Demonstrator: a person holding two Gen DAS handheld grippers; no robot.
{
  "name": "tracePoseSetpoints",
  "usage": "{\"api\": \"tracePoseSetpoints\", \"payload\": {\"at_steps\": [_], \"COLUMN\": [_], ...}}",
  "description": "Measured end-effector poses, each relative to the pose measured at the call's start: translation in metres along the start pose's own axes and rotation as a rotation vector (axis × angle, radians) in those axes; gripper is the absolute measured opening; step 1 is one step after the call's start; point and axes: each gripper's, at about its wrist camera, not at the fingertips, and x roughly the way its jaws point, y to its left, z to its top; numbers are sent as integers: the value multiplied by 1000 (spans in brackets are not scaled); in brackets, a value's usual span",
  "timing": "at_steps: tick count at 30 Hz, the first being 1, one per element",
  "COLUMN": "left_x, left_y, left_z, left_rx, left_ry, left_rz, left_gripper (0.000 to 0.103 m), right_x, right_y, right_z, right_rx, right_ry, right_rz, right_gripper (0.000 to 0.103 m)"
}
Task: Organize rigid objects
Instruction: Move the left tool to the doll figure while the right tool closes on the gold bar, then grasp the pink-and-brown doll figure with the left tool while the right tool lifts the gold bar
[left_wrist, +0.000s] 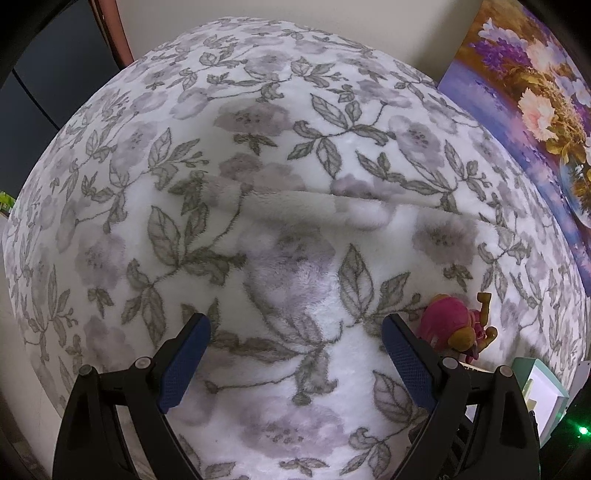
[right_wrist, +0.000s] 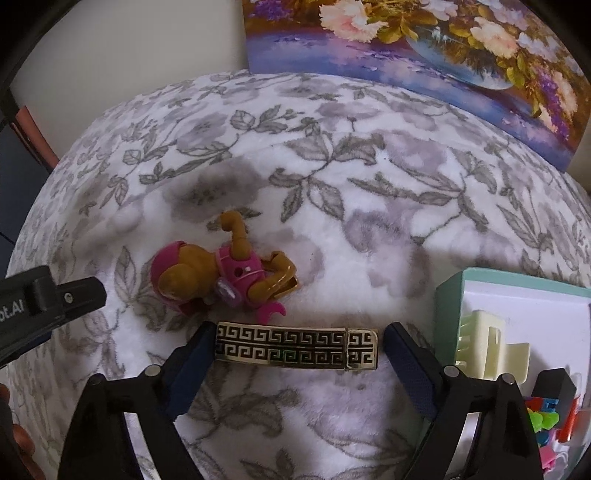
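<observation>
**A:** Where does your right gripper (right_wrist: 297, 349) stand?

**B:** It points down at the floral blanket (right_wrist: 332, 192), jaws wide. The gold-and-black patterned bar (right_wrist: 295, 349) lies flat between your blue pads (right_wrist: 186, 369), crosswise. Its left end sits against or just beside your left pad; whether they touch, I cannot tell. There is a small gap at the right end, so you have no grip on it.

**A:** And the toy?

**B:** The pink-and-brown toy figure (right_wrist: 221, 273) lies on its side just beyond the bar, toward your left gripper's side. To the right of your right gripper, at the blanket's right edge, is the teal-rimmed box (right_wrist: 448, 295) with a cream hair claw (right_wrist: 484, 343) inside it. Some bright small pieces (right_wrist: 546, 417) show lower down there, too blurred to name.

**A:** My left gripper (left_wrist: 295, 365)?

**B:** Jaws wide apart, nothing between them but blanket. The toy lies just beside its right finger (left_wrist: 406, 365). A flower painting (right_wrist: 424, 48) leans along the blanket's far edge.
</observation>
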Motion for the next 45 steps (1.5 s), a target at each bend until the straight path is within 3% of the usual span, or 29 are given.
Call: {"api": "tracePoseSetpoints", "payload": {"at_steps": [16, 25, 29, 32, 39, 45], "left_x": [-4, -17, -22, -26, -19, -10], "left_y": [-5, -14, -21, -29, -61, -95], "left_z": [-1, -2, -3, -3, -11, -19], "left_rx": [16, 6, 16, 28, 89, 169], "left_ry": [-9, -48, -64, -77, -69, -69], "left_rz": [9, -61, -101, -131, -179, -179], "left_gripper": [94, 94, 94, 94, 94, 94], "right_x": [-3, -20, -36, -49, -73, -85], "right_y": [0, -20, -24, -36, -77, -117], "right_z": [-2, 4, 10, 17, 27, 25], "right_rx": [-9, 38, 19, 42, 102, 180], "right_ry": [-6, 7, -24, -50, -104, -121], "right_rz": [-9, 76, 58, 75, 26, 16], "right_gripper": [84, 84, 84, 84, 84, 84]}}
